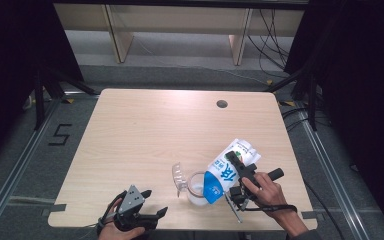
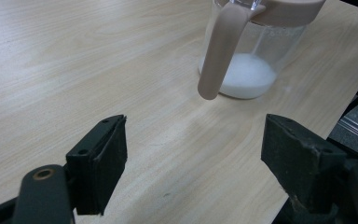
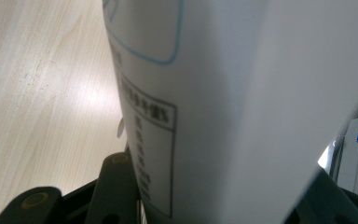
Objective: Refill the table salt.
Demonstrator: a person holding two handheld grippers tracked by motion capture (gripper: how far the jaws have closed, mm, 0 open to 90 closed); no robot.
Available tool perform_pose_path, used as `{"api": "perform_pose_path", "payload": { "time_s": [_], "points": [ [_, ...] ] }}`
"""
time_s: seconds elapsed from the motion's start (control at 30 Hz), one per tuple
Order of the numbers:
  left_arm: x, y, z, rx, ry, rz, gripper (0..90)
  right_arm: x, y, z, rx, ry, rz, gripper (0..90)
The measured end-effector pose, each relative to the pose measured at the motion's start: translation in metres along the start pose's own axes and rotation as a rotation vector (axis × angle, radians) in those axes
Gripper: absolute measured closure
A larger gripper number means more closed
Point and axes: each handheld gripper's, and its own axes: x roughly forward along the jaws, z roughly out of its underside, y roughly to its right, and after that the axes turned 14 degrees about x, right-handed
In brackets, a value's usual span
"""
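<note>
Nearest, at seven o'clock, the left gripper (image 1: 150, 204) rests with jaws spread and empty. Farther in, at five o'clock, the right gripper (image 1: 236, 176) pinches a tipped milk carton (image 1: 227, 172) over the clear pitcher (image 1: 196, 188). Only a shallow layer of milk (image 2: 248, 77) lies inside, so pouring looks early, most left

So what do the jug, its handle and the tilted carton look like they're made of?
Jug: clear plastic or glass, see-through with white liquid visible inside.
Handle: matte beige plastic, smooth and opaque.
Carton: probably coated paperboard, with flat printed panels and a slight sheen.
</note>
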Motion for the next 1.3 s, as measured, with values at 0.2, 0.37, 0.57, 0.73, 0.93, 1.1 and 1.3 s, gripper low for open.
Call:
{"api": "perform_pose_path", "payload": {
  "time_s": [0.2, 0.37, 0.57, 0.73, 0.93, 1.1, 1.3],
  "points": [
    [-0.0001, 0.0002, 0.0, 0.001, -0.001, -0.001, 22.2, 0.0014, -0.0006, 0.0011, 0.014, 0.023, 0.007, 57.8],
    [0.0, 0.0, 0.0, 0.003, -0.001, -0.001, 22.2, -0.0006, -0.0028, 0.0016, 0.04, -0.03, -0.019, 57.9],
    [0.0, -0.0001, 0.0, 0.004, -0.001, 0.0, 22.2, 0.0013, -0.0007, 0.0008, 0.001, 0.012, 0.004, 58.4],
    [0.0005, -0.0002, 0.0001, 0.006, 0.001, 0.004, 22.2, 0.0013, -0.0005, 0.0008, 0.0, 0.014, 0.007, 58.7],
    [0.0005, -0.0006, 0.0002, 0.009, 0.002, 0.005, 22.2, 0.0014, -0.0024, 0.0015, 0.02, 0.004, -0.004, 59.0],
    [0.0005, 0.0, 0.0002, -0.001, 0.001, 0.004, 22.2, 0.0004, 0.0001, 0.0004, -0.013, -0.005, -0.001, 59.5],
    [0.0004, -0.0004, 0.0001, 0.006, 0.0, 0.005, 22.2, 0.0004, 0.0, 0.0003, -0.014, -0.001, 0.002, 60.0]
  ]
}}
